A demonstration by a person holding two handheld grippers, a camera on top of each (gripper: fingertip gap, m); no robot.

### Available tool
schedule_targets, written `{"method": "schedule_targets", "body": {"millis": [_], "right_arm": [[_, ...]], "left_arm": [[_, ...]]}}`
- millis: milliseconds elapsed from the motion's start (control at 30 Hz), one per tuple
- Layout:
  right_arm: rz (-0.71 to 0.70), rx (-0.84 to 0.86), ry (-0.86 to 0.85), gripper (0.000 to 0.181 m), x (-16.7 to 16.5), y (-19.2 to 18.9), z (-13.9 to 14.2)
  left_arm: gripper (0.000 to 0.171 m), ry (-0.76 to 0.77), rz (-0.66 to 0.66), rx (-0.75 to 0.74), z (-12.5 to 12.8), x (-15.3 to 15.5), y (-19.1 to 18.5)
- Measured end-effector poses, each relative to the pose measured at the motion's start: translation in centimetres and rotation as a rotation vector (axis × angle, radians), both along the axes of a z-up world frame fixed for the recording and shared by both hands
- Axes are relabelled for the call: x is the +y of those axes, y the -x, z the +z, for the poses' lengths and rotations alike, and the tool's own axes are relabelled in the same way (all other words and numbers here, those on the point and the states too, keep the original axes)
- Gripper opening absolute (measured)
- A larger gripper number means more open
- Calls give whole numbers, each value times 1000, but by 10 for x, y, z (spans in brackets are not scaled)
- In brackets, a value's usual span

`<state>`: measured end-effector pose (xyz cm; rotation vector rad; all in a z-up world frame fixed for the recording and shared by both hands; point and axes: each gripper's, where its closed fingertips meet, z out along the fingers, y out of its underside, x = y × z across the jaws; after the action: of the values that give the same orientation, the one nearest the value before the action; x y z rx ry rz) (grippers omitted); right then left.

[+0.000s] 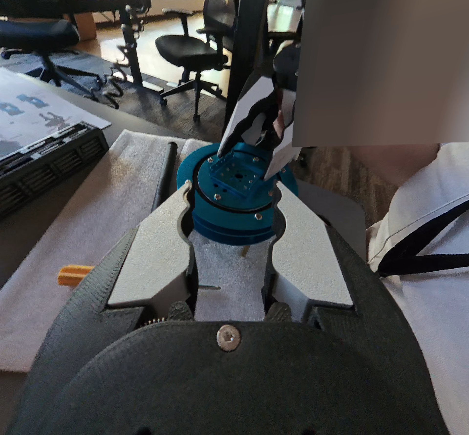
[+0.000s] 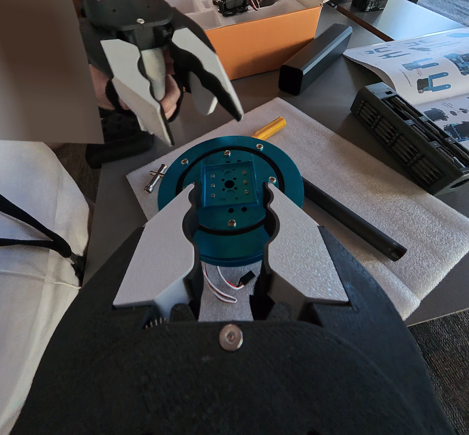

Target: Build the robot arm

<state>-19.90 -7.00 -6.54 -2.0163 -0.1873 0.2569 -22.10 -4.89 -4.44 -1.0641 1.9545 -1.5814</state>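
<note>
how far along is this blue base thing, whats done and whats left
Done: screws sit in the blue base and its square bracket. In hand: nothing gripped; the right tongs straddle the bracket, open; the left tongs hover above, open. Left: the yellow tool and the cross wrench lie untouched on the foam.

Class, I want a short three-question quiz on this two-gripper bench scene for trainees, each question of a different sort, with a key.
1. Fill in: the left gripper, hanging above the bench, has its jaws ____.
2. True or false: the black rod stands upright on the foam sheet.
3. Whose fingers straddle the square bracket on top of the blue round base? A the left gripper; B the right gripper; C neither.

Key: 1 open. 2 false, it lies flat beside the base. 3 B.
</note>
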Motion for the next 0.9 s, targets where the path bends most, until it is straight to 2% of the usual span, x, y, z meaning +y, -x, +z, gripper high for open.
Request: {"method": "schedule_targets", "body": {"millis": [100,233,367,533,667,900], "right_arm": [[11,3,-16,48,-3,0,1],[30,10,-11,45,-2,2,0],[46,-4,-11,45,-3,2,0],[61,-82,-6,46,-3,1,-6],[80,-94,17,45,-3,1,-6],[166,-93,2,46,-3,2,-7]], "left_arm": [[60,-35,-67,-16,3,-2,-8],[62,-136,-182,27,-8,-17,-11],[56,-243,-218,45,-23,-20,-20],[48,-255,-321,48,-26,-27,-21],[48,-257,-315,67,-27,-26,-21],[48,-219,-223,58,-28,-26,-20]]}}
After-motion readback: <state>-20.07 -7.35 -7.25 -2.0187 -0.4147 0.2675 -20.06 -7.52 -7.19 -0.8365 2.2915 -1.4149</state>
